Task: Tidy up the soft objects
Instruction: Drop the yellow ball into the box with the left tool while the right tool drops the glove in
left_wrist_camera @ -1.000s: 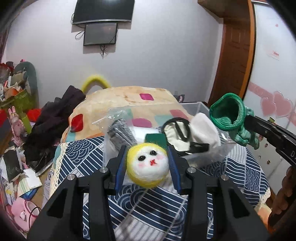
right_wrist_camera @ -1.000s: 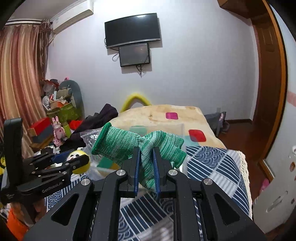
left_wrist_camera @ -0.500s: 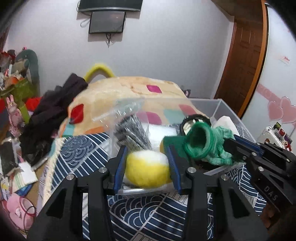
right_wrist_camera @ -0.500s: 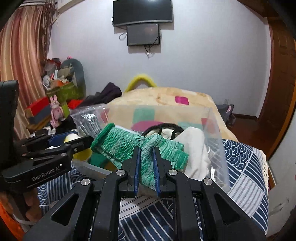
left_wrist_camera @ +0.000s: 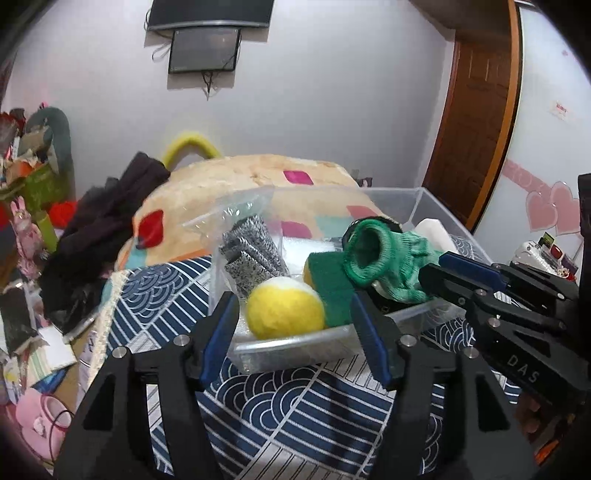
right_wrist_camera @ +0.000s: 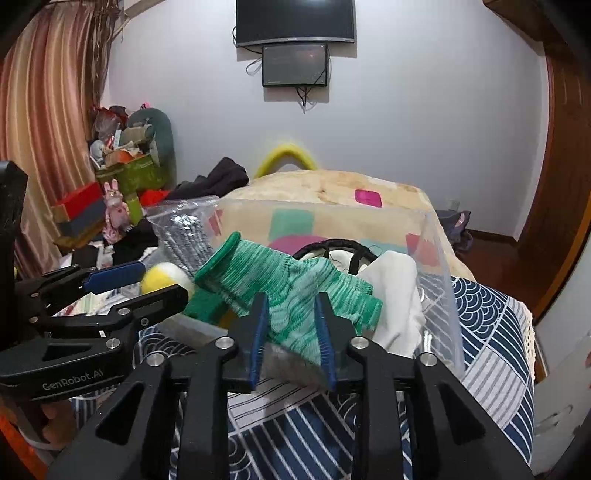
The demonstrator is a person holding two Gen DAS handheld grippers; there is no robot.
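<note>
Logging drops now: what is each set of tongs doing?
Left tongs: opening, clear of the yellow ball lying in the clear bin.
Right tongs: opening, green glove between them.

A dark television (right_wrist_camera: 295, 20) hangs high on the pale wall, with a smaller screen (right_wrist_camera: 294, 65) fixed just below it and loose cables dangling under that. A brown wooden door (left_wrist_camera: 476, 122) stands at the right. Striped curtains (right_wrist_camera: 48, 110) hang at the left. On the bed, a navy wave-patterned cover (left_wrist_camera: 295, 417) lies nearest, and a beige blanket (left_wrist_camera: 258, 177) with coloured patches lies beyond it. A heap of dark clothes (left_wrist_camera: 103, 221) sits beside the blanket. A yellow fuzzy arch (right_wrist_camera: 288, 155) rises behind the bed. Pink heart stickers (left_wrist_camera: 550, 210) mark the white panel at the right. A green box (right_wrist_camera: 129, 173) of clutter stands by the curtains.
</note>
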